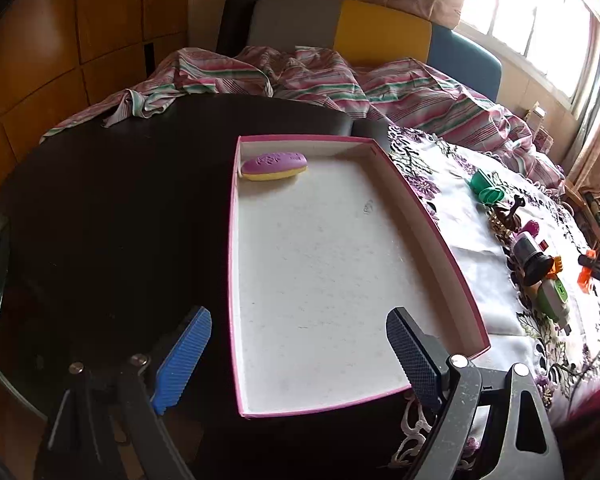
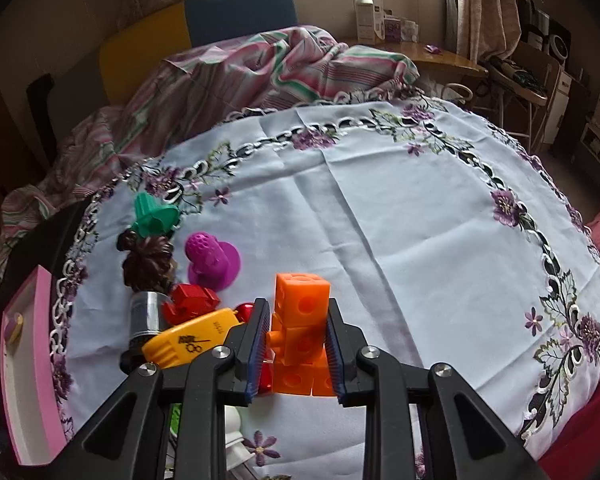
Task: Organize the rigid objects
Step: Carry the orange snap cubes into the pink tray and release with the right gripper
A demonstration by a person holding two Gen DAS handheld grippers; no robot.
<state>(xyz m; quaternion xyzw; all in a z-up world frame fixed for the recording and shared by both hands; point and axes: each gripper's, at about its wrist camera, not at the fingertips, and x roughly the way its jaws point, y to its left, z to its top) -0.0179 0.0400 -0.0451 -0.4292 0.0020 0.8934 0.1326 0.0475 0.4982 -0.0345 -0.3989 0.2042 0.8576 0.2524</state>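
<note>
White embroidered cloth [image 2: 380, 208] with purple flowers covers the right part of the counter [image 1: 112, 208]; the rest is bare dark top. Sitting across that boundary is a pink-rimmed tray [image 1: 432, 248], white inside, with just one thing in it so far: a purple and yellow oval piece [image 1: 275, 165] tucked into its far left corner.

The leftover toys are bunched on the cloth near the tray's right side: a green cone thing [image 2: 153, 215], a brown figurine [image 2: 148, 262], a magenta suction-cup piece [image 2: 213, 258], a red bit [image 2: 192, 300] and a yellow tag [image 2: 192, 338].

The right gripper [image 2: 298, 340] has its jaws narrow and clamped on a stack of orange linking cubes [image 2: 300, 332], which looks clear of the cloth. The left gripper [image 1: 300, 360] hangs over the tray's near end, jaws wide, nothing in them.

My worry: the cubes are just snapped together and gripped low, so a jerky swing could pop the top one off, or the stack could clip the tray rim.
</note>
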